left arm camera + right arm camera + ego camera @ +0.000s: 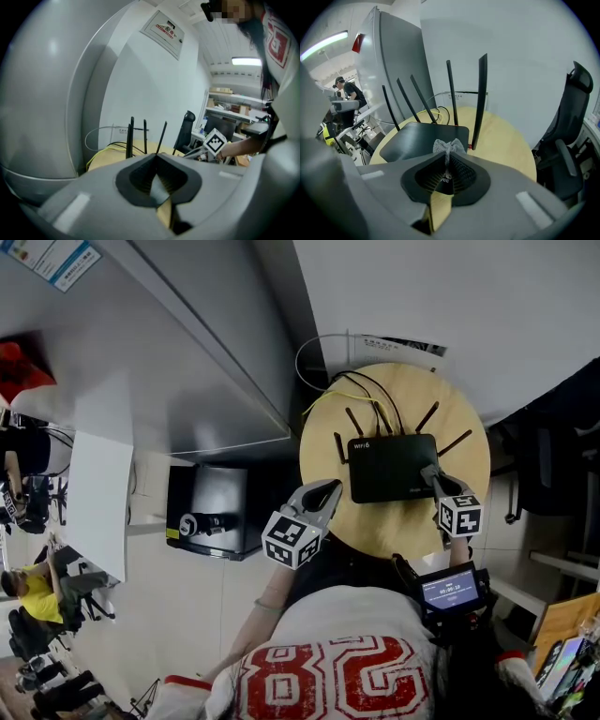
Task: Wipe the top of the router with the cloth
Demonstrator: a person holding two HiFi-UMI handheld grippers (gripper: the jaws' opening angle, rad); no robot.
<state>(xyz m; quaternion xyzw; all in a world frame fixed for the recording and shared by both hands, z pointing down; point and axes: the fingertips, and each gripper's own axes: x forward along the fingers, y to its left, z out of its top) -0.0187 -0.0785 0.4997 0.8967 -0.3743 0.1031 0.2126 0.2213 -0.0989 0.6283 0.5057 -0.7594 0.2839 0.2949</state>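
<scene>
The black router (392, 468) lies flat near the middle of a round wooden table (375, 526), its thin antennas (482, 98) standing up along the far edge and a yellow cable (336, 396) running off behind it with black ones. A small bunch of grey cloth (441, 145) sits on the router's top at the near right corner, pinched between the jaws of the right gripper (429, 472), which are clamped together on it with the cloth sticking out past their tips. The left gripper (330, 488) hangs just beside the router's left end, over the table's edge, apart from the router; its jaws are pressed together with nothing between them. Beyond the table a white wall rises, and a black office chair (568, 140) stands to the right of it. On the floor left of the table sits a black box (211, 510), against a grey cabinet (187, 352)
</scene>
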